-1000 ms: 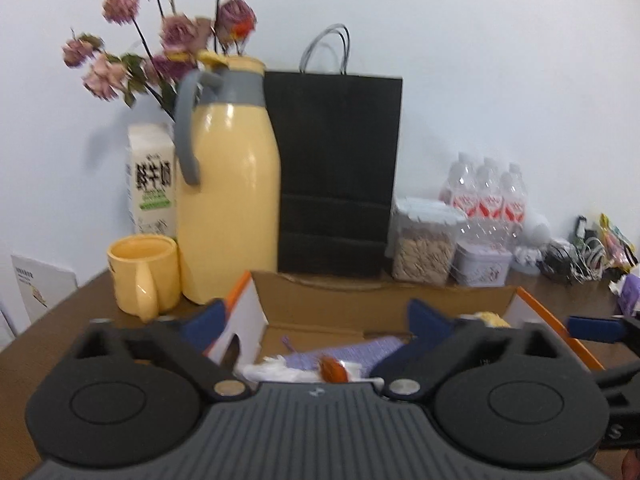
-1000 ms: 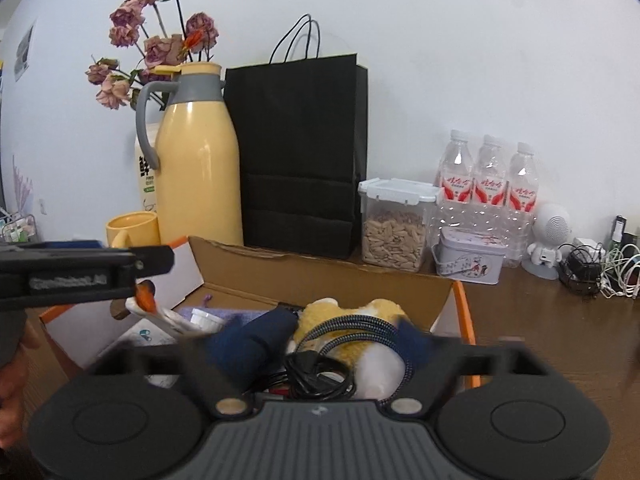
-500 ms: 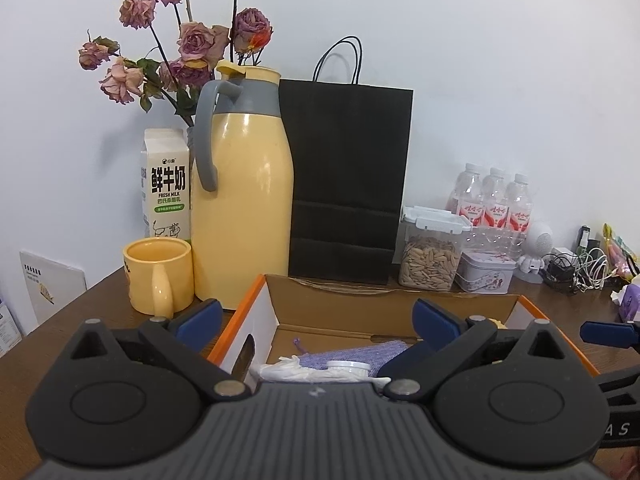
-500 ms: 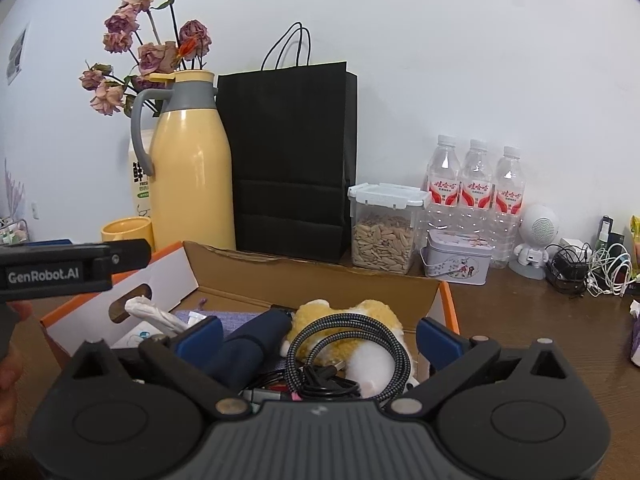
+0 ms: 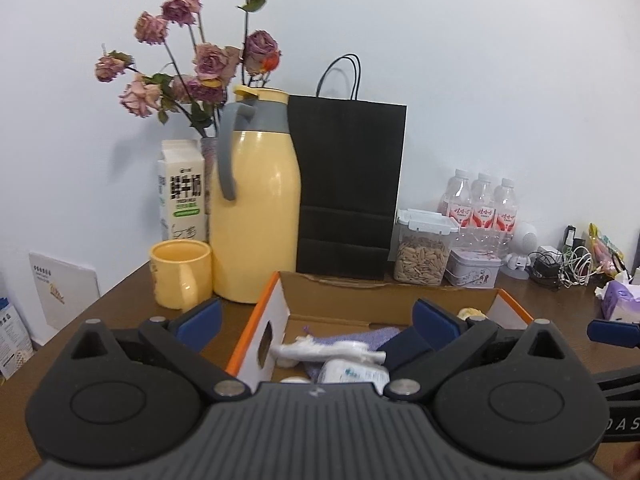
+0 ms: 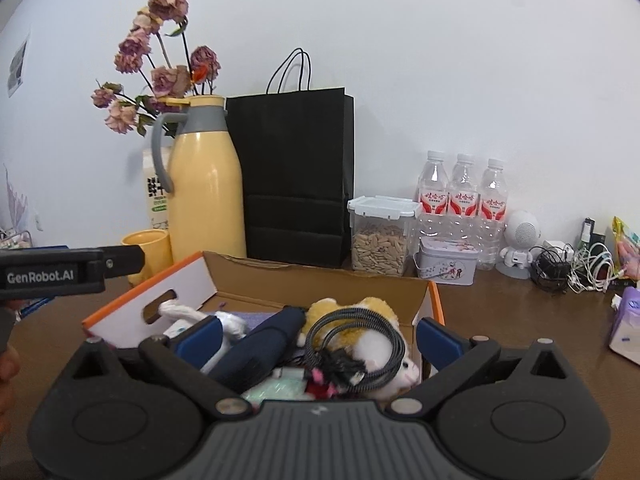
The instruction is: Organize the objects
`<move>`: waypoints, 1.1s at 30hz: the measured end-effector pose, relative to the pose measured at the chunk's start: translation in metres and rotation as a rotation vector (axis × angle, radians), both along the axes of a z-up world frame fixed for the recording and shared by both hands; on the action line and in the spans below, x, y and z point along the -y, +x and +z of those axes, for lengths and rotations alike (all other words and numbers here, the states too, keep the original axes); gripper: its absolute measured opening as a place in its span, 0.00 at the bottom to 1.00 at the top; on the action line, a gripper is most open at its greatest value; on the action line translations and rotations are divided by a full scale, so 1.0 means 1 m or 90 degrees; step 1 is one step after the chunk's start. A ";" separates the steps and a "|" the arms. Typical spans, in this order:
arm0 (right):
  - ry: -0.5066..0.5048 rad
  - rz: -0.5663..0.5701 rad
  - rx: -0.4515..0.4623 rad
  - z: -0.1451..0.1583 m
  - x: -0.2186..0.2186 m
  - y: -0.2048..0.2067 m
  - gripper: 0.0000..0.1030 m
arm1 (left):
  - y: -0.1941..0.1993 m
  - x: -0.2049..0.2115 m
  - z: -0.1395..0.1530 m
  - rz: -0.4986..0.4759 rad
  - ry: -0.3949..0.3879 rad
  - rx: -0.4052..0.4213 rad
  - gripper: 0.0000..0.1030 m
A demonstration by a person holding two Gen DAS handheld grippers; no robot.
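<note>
An orange-edged cardboard box [image 5: 392, 292] [image 6: 320, 276] sits on the brown table. It holds a white plastic item [image 5: 328, 350], a small white bottle [image 5: 354, 372], a purple cloth [image 5: 372, 336], a dark blue folded umbrella [image 6: 260, 344], a yellow and white plush toy [image 6: 360, 312] and a coiled braided cable [image 6: 356, 340]. My left gripper [image 5: 316, 316] is open and empty above the box's left side. My right gripper [image 6: 318, 332] is open and empty above the box's contents. The left gripper's body shows at the left of the right wrist view [image 6: 60, 272].
Behind the box stand a yellow mug [image 5: 180, 272], a yellow thermos jug [image 5: 256, 216], a milk carton [image 5: 182, 196], dried roses [image 5: 200, 60], a black paper bag [image 5: 348, 184], a seed jar [image 5: 422, 248], a tin [image 5: 472, 272], water bottles [image 5: 482, 208], and tangled cables [image 6: 572, 268]. A purple tissue pack [image 6: 628, 324] lies at right.
Both grippers have opened and pulled up and back from the box. The white item the left gripper held now lies in the box; the cable now rests on the plush toy.
</note>
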State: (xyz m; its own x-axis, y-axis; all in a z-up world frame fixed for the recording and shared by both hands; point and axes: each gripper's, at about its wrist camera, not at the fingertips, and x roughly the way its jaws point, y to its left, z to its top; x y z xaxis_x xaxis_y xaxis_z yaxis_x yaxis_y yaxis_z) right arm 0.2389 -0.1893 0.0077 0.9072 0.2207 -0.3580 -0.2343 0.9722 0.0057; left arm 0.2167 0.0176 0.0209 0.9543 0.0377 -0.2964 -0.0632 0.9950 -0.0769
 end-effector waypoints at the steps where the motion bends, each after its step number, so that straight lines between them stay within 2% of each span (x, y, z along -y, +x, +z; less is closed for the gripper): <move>1: 0.004 0.000 -0.002 0.001 0.001 -0.007 1.00 | -0.006 -0.002 0.001 -0.002 -0.001 -0.001 1.00; 8: 0.014 -0.006 -0.032 0.002 0.004 -0.051 1.00 | -0.056 -0.008 -0.004 -0.004 0.036 -0.050 1.00; 16: 0.016 -0.011 -0.072 -0.003 0.008 -0.090 1.00 | -0.099 -0.014 -0.022 -0.003 0.026 -0.101 1.00; 25: 0.017 -0.019 -0.118 -0.017 0.009 -0.113 1.00 | -0.121 -0.014 -0.036 -0.002 0.016 -0.138 1.00; 33: 0.014 -0.014 -0.131 -0.021 0.006 -0.119 1.00 | -0.130 -0.013 -0.041 -0.004 0.019 -0.149 1.00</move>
State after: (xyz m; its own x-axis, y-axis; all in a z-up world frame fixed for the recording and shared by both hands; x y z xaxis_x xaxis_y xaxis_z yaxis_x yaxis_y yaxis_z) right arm 0.1197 -0.1954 -0.0130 0.8204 0.2115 -0.5313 -0.2049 0.9761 0.0723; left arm 0.0865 0.0302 -0.0203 0.8602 0.0442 -0.5080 -0.0701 0.9970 -0.0318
